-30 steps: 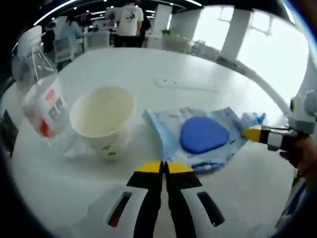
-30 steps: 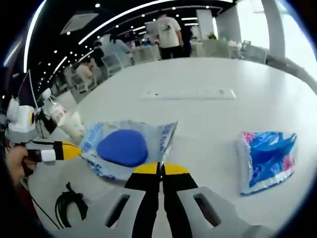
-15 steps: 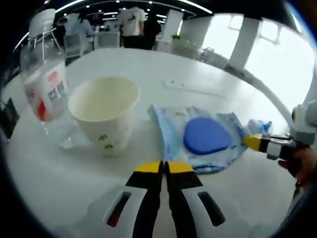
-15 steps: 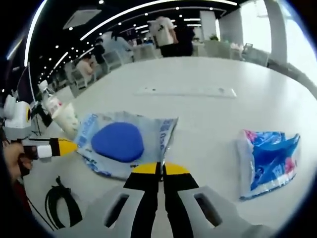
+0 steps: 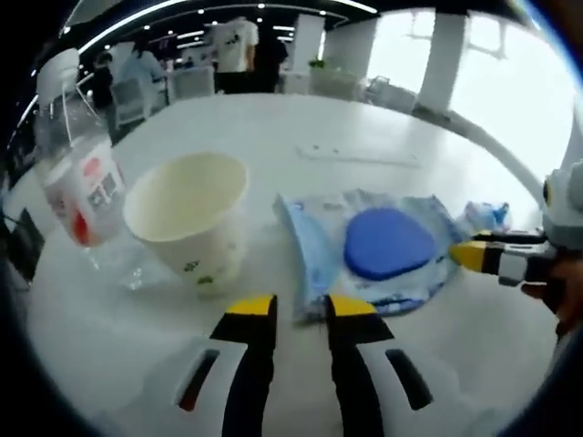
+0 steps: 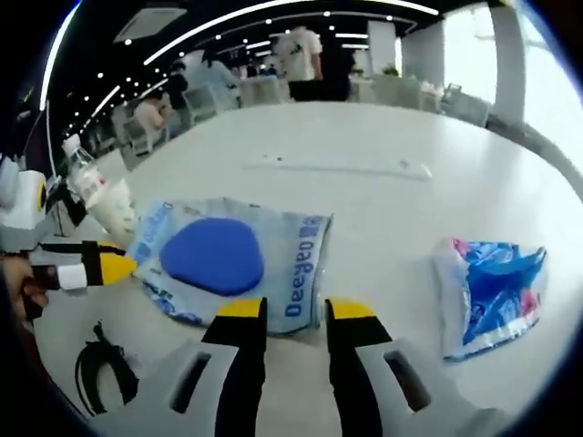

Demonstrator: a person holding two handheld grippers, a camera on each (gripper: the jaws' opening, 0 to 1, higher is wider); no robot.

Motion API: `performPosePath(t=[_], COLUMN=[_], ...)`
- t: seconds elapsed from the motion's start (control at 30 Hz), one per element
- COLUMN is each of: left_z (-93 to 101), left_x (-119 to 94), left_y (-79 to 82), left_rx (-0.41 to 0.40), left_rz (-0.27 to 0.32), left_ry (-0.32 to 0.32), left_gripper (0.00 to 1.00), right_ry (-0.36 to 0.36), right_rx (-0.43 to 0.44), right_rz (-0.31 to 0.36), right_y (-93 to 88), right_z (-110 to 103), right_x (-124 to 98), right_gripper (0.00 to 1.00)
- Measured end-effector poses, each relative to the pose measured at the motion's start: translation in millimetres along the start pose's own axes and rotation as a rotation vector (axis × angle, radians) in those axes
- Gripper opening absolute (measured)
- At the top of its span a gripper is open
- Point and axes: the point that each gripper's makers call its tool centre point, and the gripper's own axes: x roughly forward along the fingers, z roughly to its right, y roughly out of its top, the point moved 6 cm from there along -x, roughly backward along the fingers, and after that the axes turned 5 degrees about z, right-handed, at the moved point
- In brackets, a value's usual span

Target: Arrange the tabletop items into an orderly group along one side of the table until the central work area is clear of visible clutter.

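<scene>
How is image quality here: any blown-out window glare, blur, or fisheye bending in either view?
Left gripper view: windows upper right are blown out white, the paper cup and bottle look soft, and the table edge curves strongly. Right gripper view: glare is milder at upper right, the print on the blue-and-white packet is legible, and the blue bag stretches toward the rim.

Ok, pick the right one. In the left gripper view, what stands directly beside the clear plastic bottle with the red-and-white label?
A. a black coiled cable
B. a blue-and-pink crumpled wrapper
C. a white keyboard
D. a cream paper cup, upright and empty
D: the cream paper cup stands upright with its open mouth showing nothing inside, right next to the clear plastic bottle, while the pale blue wipes pack lies on its other side.
</scene>
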Motion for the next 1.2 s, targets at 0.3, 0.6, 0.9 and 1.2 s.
performPosePath(t=[0.3, 0.6, 0.9, 1.2], left_z=[4.9, 19.3, 34.3, 43.4], left_x=[-24.2, -56.0, -84.0, -112.1], left_y=[11.4, 24.2, 30.6, 32.4], left_rx=[0.046, 0.12, 0.19, 0.188], left_rz=[0.087, 0.157, 0.185, 0.212], left_ry=[-0.025, -0.077, -0.122, -0.174], left_gripper=[0.41, 0.69, 0.96, 0.99], right_ry=[0.042, 0.033, -0.016, -0.07], right_rx=[0.013, -0.012, -0.031, -0.067], right_rz=[0.118, 0.252, 0.323, 0.353], right_y=[20.9, 39.5, 41.6, 35.5], right_z=[-6.5, 6.9, 36.5, 64.9], right_x=[-14.0, -34.8, -50.0, -46.4], right_gripper=[0.54, 0.72, 0.81, 0.81])
